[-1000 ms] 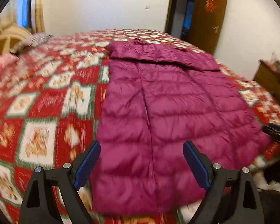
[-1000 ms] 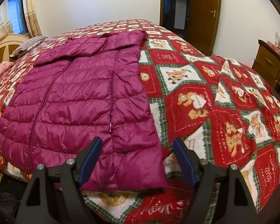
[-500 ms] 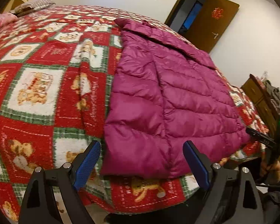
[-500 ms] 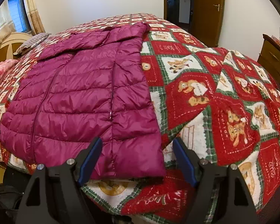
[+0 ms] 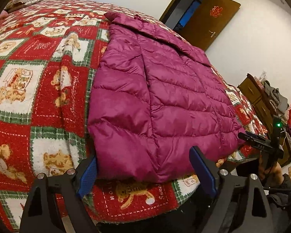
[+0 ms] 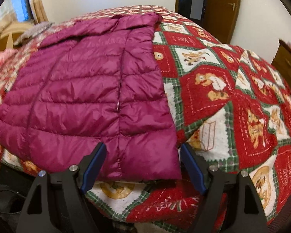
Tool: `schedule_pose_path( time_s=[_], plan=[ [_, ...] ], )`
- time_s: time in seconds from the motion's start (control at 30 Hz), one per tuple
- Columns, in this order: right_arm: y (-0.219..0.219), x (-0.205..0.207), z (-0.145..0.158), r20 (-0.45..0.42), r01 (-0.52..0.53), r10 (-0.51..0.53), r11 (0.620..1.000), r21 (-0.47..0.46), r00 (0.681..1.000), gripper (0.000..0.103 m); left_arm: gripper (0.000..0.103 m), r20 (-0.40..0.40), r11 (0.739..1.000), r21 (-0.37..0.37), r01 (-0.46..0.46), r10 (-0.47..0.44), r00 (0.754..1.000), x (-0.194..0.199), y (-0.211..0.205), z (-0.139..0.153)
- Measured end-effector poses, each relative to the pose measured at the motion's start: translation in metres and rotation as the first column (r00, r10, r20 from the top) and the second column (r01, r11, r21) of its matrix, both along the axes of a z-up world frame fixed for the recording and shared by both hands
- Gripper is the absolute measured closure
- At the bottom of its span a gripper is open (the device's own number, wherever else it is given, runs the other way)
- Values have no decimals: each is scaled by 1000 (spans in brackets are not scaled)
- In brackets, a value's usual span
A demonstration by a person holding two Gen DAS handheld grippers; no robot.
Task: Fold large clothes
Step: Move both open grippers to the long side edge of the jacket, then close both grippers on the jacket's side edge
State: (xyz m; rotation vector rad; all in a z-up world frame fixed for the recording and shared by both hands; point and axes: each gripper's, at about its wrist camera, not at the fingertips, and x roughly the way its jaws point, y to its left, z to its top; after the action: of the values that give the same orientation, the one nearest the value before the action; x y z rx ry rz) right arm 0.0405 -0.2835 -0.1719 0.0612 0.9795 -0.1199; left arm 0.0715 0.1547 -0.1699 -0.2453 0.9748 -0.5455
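Both the left gripper [image 5: 143,171] and right gripper [image 6: 143,164] are spread wide at the hem corners of the magenta quilted down jacket [image 5: 161,97], so pinching them seems next.

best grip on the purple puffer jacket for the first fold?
Take the purple puffer jacket by its two hem corners, coming in from the foot edge of the bed. The hem lies flat at that edge, and the open left gripper and right gripper each straddle a corner.
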Motion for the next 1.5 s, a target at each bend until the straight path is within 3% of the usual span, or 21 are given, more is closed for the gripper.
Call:
schedule_pose_path(
  time_s=[0.13, 0.2, 0.23, 0.27, 0.3, 0.37, 0.4, 0.47, 0.63, 0.83, 0.97, 1.23, 1.5],
  plan=[
    [13, 2, -8, -10, -35, 34, 996, -77, 999, 16, 15, 8, 1000, 20, -13, 13, 1000, 2, -4, -1],
    [18, 2, -11, -25, -62, 60, 992, -105, 998, 26, 15, 11, 1000, 23, -11, 11, 1000, 1, -3, -1],
    [19, 1, -11, -32, -69, 66, 990, -125, 997, 39, 16, 15, 1000, 18, -13, 12, 1000, 0, -2, 0],
    [19, 1, -12, -40, -82, 77, 988, -134, 996, 56, 26, 20, 1000, 20, -19, 19, 1000, 0, -1, 1],
    [17, 1, -13, -49, -90, 86, 991, -103, 995, 61, 43, 19, 999, 25, -23, 23, 1000, 1, 0, 0],
    [5, 0, -14, -53, -70, 71, 997, 22, 996, 80, 66, -3, 999, 18, -33, 34, 999, 4, 5, -1],
    [-1, 1, -14, -50, -65, 69, 995, 75, 996, 84, 76, -20, 999, -5, -38, 38, 999, 6, 9, -2],
    [-8, -2, -10, -28, -65, 69, 990, 129, 997, 91, 81, -38, 997, -55, -47, 45, 998, 7, 15, -3],
    [-23, -14, 16, 80, -78, 59, 962, 261, 995, 93, 91, -4, 992, -119, -42, 42, 999, 4, 18, 11],
    [-25, -20, 41, 162, -106, 63, 955, 276, 985, 94, 94, 86, 974, -226, -30, 50, 995, -3, 26, 44],
    [-19, -16, 55, 202, -126, 72, 955, 269, 977, 94, 95, 137, 980, -200, -18, 46, 990, -7, 22, 56],
    [-19, -25, 76, 264, -142, 73, 957, 253, 962, 94, 95, 200, 976, -215, 15, 30, 979, -12, 17, 77],
    [-25, -45, 99, 323, -171, 88, 955, 241, 942, 94, 95, 311, 969, -242, 54, 24, 950, -27, 19, 109]
  ],
)
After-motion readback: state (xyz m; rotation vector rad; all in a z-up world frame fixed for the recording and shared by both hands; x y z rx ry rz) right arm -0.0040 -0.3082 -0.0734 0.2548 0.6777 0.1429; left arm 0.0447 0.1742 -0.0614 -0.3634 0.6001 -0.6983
